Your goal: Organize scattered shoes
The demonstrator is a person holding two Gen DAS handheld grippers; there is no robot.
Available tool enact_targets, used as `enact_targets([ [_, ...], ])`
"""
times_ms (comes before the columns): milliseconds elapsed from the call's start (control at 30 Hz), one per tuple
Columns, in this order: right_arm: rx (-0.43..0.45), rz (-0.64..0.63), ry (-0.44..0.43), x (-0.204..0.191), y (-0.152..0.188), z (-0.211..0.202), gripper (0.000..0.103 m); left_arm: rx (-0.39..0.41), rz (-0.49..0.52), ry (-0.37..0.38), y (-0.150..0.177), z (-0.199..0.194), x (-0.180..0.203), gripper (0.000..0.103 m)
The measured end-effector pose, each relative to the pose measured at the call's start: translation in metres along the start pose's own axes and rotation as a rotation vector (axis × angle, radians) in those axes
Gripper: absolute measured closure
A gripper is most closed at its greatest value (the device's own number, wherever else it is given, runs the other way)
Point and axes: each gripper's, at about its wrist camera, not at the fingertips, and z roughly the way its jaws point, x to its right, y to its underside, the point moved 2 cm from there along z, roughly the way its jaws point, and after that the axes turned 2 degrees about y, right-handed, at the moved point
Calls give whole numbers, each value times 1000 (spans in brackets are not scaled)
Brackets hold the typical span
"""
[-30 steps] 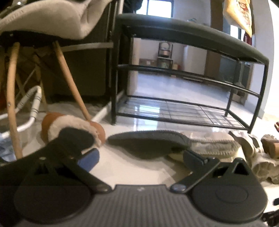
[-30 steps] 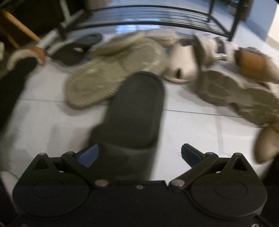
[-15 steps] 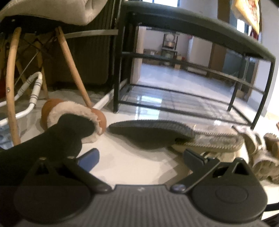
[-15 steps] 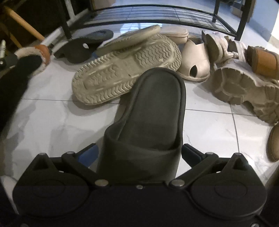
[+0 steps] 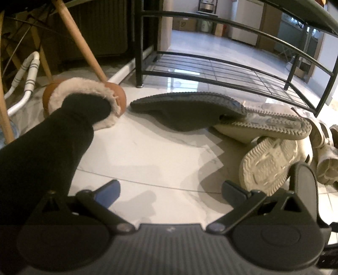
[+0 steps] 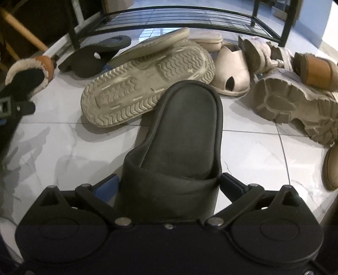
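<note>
My right claw [image 6: 169,183] has closed in over the last second and now grips the strap end of the black slide sandal [image 6: 181,135], pads pressed on both sides, sole pointing ahead toward the shoe pile. Earlier it only framed the sandal loosely, so I judge the grasp is made and lifting to the shoe rack [image 6: 190,19], straight ahead beyond the pile, comes next. My left claw [image 5: 170,191] hangs spread and empty over bare floor, the matching black sandal [image 5: 186,110] lying upturned ahead of it.
</note>
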Motion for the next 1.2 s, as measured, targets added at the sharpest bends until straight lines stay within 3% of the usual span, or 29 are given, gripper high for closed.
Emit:
enact_targets([
  [100,-3,65,-38,12,2,-5,3,1,-3,1,0,-1,1,1],
  [333,53,51,17,23,-1,-25,4,-13,-2,-3,1,1,1,1],
  [533,42,-52,170,30,0,-13,4,-21,-23,-5,1,2,-2,1],
  [700,-49,10,109,49,-2,7,5,-21,-23,-3,2,3,-2,1],
  [933,2,-194,90,36,-7,11,5,-30,-20,-1,3,4,-1,1],
  [1067,38,-247,89,40,-20,18,15,-37,-17,-5,4,5,-1,1],
  [1200,26,-200,58,47,-26,22,3,-44,-24,-6,4,7,-2,1],
])
